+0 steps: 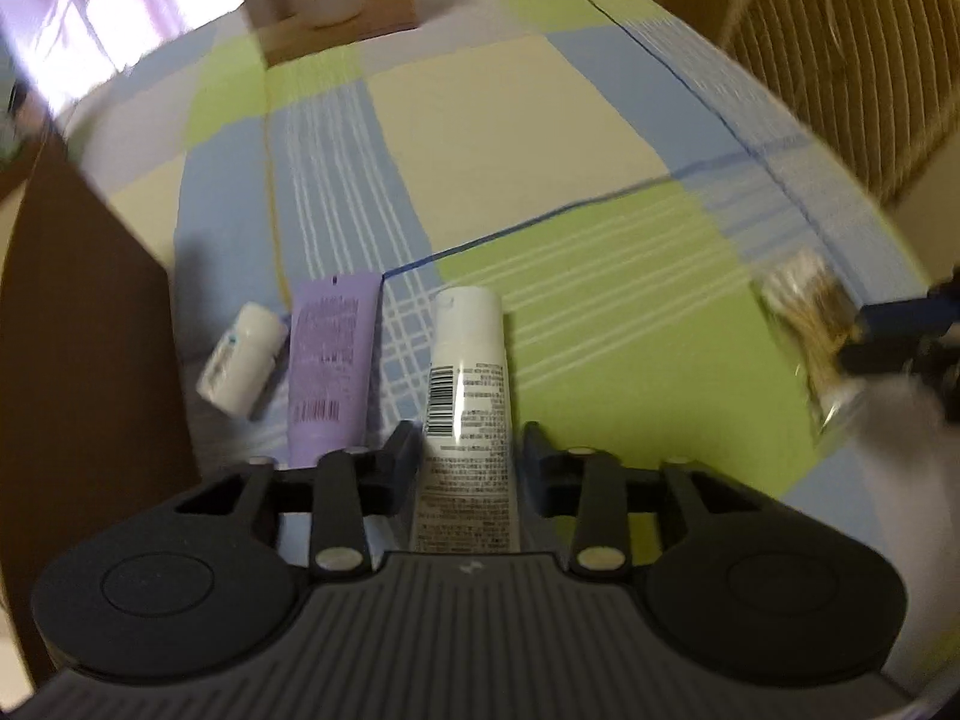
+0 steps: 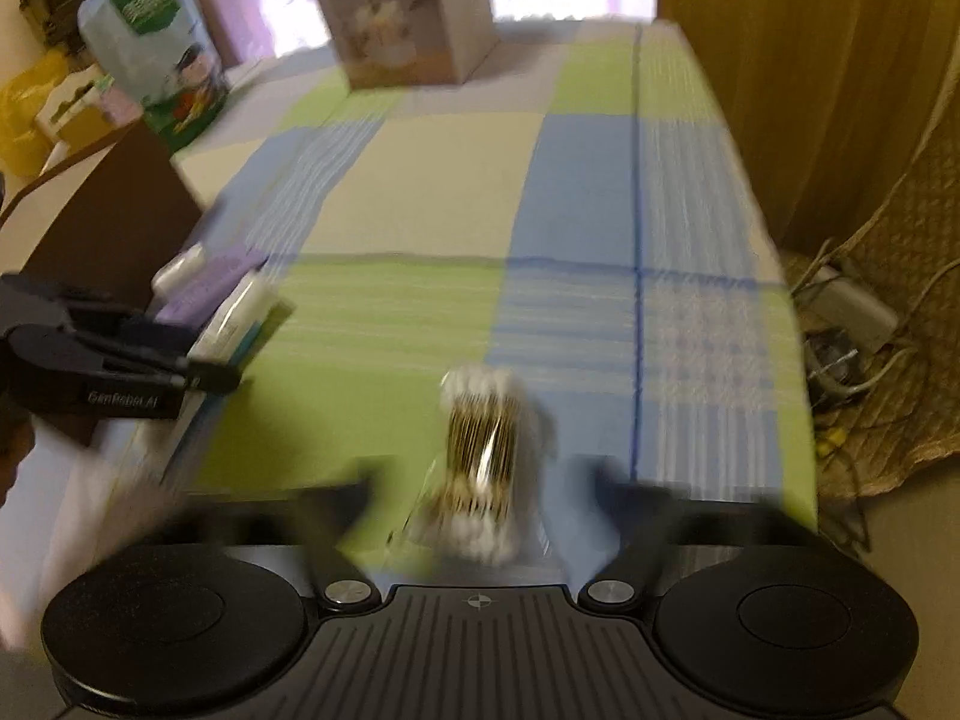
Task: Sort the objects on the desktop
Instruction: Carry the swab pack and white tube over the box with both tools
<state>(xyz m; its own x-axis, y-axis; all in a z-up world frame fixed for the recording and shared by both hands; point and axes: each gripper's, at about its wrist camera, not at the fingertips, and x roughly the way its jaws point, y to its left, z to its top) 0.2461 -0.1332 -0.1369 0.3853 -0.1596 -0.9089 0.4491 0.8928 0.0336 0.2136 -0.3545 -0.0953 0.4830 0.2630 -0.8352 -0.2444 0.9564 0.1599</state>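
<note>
A white tube point(image 1: 471, 396) lies on the checked tablecloth point(image 1: 480, 120), cap pointing away. My left gripper point(image 1: 471, 456) straddles its middle; the fingers stand close to both sides, with a thin gap on the right. Left of it lie a purple tube point(image 1: 333, 360) and a small white bottle point(image 1: 243, 357). A clear pack of cotton swabs point(image 2: 480, 456) lies between the wide-open fingers of my right gripper point(image 2: 483, 486), blurred. The left wrist view shows the swab pack point(image 1: 810, 330) at the far right, with the right gripper point(image 1: 888, 330) just behind it.
A brown box wall point(image 1: 90, 330) stands just left of the bottle. A printed carton point(image 2: 402, 12) stands at the table's far end. A green and blue bag point(image 2: 162, 42) sits off the far left. Cables point(image 2: 852, 312) lie on the floor to the right.
</note>
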